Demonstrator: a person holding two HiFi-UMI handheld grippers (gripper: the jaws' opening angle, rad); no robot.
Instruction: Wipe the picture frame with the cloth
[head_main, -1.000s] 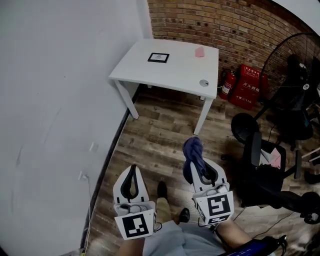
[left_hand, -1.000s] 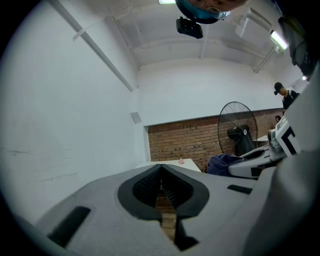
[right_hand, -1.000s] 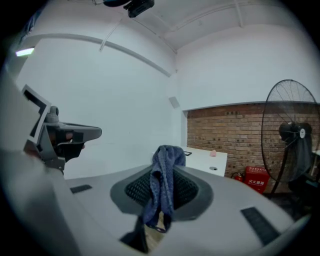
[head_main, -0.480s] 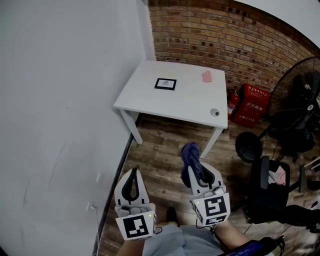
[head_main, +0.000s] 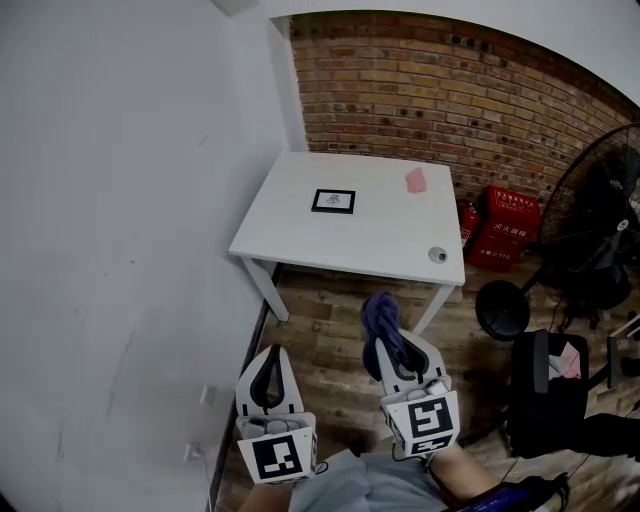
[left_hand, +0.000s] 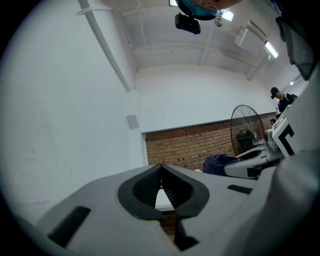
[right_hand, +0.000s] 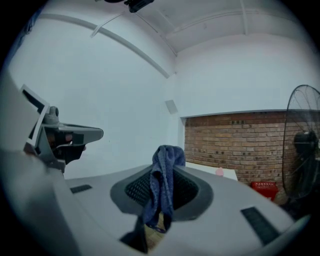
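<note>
Nearer than 1 s ago, the white rectangular table (head_main: 300, 235) bears the small black-edged picture frame (head_main: 333, 201), well ahead of both grippers. The right gripper (head_main: 385, 335) clamps the dark blue fabric cloth (head_main: 380, 312); the left gripper (head_main: 268, 362) is closed, empty. Wiping has not begun.

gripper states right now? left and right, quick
Left gripper: closed, empty.
Right gripper: closed on the cloth.
</note>
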